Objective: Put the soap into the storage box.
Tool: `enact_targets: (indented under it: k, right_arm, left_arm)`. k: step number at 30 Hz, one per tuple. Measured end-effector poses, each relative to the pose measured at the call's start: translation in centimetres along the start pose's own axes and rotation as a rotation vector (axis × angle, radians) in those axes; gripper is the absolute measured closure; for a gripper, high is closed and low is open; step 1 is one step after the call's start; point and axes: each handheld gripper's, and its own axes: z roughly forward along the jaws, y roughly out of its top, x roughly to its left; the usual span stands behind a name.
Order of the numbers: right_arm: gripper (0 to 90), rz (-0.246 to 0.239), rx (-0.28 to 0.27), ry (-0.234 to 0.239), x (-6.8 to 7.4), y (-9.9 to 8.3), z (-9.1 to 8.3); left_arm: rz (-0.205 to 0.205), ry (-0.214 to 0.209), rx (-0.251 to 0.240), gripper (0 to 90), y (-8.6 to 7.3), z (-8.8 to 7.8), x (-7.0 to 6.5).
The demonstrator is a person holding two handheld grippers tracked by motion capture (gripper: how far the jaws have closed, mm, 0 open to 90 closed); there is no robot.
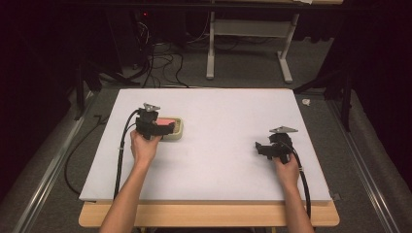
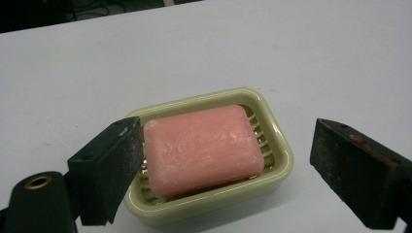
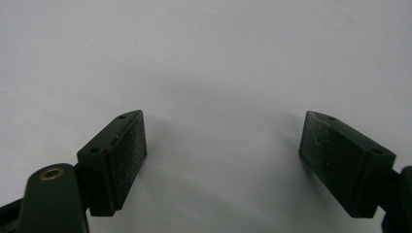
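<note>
- In the high view, the person's left hand (image 1: 144, 145) comes in from the bottom and holds the left gripper (image 1: 154, 125) over the left part of the white table (image 1: 218, 145).
- The left gripper sits right at the soap dish (image 1: 176, 130), which stands on the table just to the right of this hand.
- In the left gripper view, the soap dish (image 2: 277, 167) is pale yellow-green with rounded corners, and a pink soap bar (image 2: 201, 148) lies inside it on the ribbed bottom.
- The fingers (image 2: 109, 167) of the left gripper are spread wide apart. One finger is at the left end of the dish, near its rim; I cannot tell if it touches. The other finger is on the right side, apart from the dish.
- The middle of the table is bare white.
- In the high view, the right hand (image 1: 286, 167) holds the right gripper (image 1: 265, 148) over the right part of the table, well apart from the soap dish.
- In the right gripper view, the fingers (image 3: 121, 155) of the right gripper (image 3: 223, 160) are spread wide, with bare white table (image 3: 218, 73) between them.
</note>
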Motion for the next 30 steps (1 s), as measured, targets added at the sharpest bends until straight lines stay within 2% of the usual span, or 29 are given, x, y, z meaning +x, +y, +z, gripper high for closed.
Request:
enact_targets:
  k: [7, 18, 30]
  right_arm:
    - [18.2, 0.001, 0.001, 0.0, 0.0, 0.0, 0.0]
    - [18.2, 0.001, 0.001, 0.0, 0.0, 0.0, 0.0]
    - [18.2, 0.002, 0.001, -0.001, 0.0, 0.0, 0.0]
  left_arm:
    - [0.022, -0.011, -0.01, 13.5, -0.1, -0.9, -0.1]
    - [0.009, -0.016, -0.035, 14.2, -0.7, -2.0, 0.1]
    - [0.016, -0.01, -0.044, 14.3, -1.0, -3.0, 0.3]
